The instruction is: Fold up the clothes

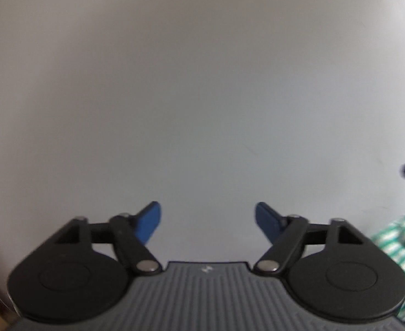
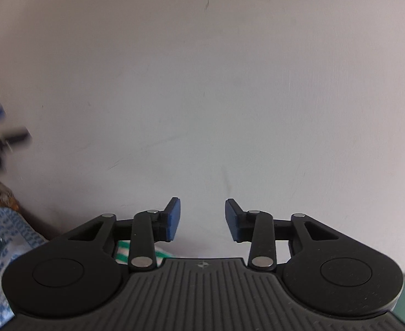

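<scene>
Right wrist: green-striped cloth (image 2: 125, 251) lies below open jaws, left.

I'm facing a plain white wall (image 2: 202, 82) in both views, and it fills nearly everything. Light is soft and even, a little dimmer toward the lower part. On the right view I see faint scuffs and thin scratches (image 2: 224, 176) across the paint.

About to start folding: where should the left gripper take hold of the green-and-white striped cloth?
Only a blurred edge of the green-and-white striped cloth shows, low on the right. The left gripper, open and empty, should probably swing right and down to pinch that near edge; its corners are out of view.
</scene>
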Demonstrator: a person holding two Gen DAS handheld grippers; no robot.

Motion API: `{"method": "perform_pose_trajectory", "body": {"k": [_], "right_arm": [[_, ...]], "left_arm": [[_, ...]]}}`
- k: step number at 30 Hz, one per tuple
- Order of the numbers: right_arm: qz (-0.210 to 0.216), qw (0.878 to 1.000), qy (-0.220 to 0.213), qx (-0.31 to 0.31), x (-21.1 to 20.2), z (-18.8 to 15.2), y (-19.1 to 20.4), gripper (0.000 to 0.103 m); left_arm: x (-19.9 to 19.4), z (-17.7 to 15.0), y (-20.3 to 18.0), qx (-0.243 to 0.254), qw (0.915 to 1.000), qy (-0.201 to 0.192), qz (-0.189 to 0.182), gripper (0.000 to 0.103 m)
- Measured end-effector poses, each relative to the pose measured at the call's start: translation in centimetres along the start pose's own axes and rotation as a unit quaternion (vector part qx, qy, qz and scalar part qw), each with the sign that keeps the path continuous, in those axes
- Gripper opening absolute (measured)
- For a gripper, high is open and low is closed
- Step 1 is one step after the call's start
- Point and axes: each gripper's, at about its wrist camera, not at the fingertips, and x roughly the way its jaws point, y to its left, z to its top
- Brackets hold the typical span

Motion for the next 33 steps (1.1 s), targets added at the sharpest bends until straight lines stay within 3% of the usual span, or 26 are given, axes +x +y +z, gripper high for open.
{"method": "perform_pose_trajectory", "body": {"k": [1,3,5,8,12,16,19,21,23,24,25,28,30,33], "right_arm": [[-0.005,1.0,-0.013,0.008,0.3,-1.3,0.3,0.037],[-0.009,0.999,-0.033,0.019,1.1,-3.8,1.1,0.036],[-0.012,0.999,-0.034,0.009,2.5,-6.2,2.1,0.034],[-0.018,0.999,-0.028,-0.014,5.1,-8.2,3.1,0.033],[-0.037,0.999,0.013,-0.027,9.7,-9.2,3.5,0.03],[-0.048,0.997,0.052,-0.029,14.3,-9.6,3.4,0.029],[-0.055,0.996,0.044,-0.061,15.5,-9.7,4.0,0.028],[-0.054,0.997,0.035,-0.053,15.3,-9.8,3.9,0.028],[-0.045,0.998,0.022,-0.049,13.8,-9.3,4.2,0.029],[-0.04,0.998,0.011,-0.045,12.7,-9.0,4.3,0.03],[-0.031,0.999,-0.009,-0.018,11.1,-8.7,3.8,0.03],[-0.022,0.999,-0.038,0.022,8.2,-9.0,3.3,0.035],[-0.022,0.998,-0.047,0.034,6.9,-9.5,3.4,0.034],[-0.04,0.998,-0.038,-0.023,7.9,-11.3,5.6,0.035]], "left_arm": [[0.9,-1.3,-1.1,-0.018,0.9996,0.016,-0.013,0.049],[3.0,-3.8,-3.2,-0.048,0.9973,0.048,-0.029,0.044],[5.2,-5.9,-5.0,-0.06,0.9951,0.074,-0.025,0.044],[8.8,-8.5,-6.8,-0.037,0.9934,0.107,0.021,0.047],[11.0,-11.1,-3.8,-0.054,0.9889,0.135,0.028,0.053],[13.8,-11.1,-4.3,-0.04,0.9893,0.133,0.044,0.048],[14.6,-11.4,-4.3,-0.052,0.9889,0.131,0.047,0.048],[11.9,-11.8,-5.6,-0.04,0.9902,0.124,0.05,0.049],[10.3,-11.8,-5.3,-0.03,0.9914,0.12,0.044,0.056],[9.6,-11.6,-4.4,-0.038,0.9916,0.117,0.041,0.065],[8.7,-11.5,-3.7,-0.048,0.9922,0.108,0.039,0.068],[5.4,-11.5,-2.1,-0.061,0.9952,0.067,0.036,0.064],[4.5,-12.1,-3.0,-0.046,0.9961,0.066,0.035,0.065],[4.9,-13.9,-4.6,-0.036,0.9957,0.072,0.046,0.068]]}}
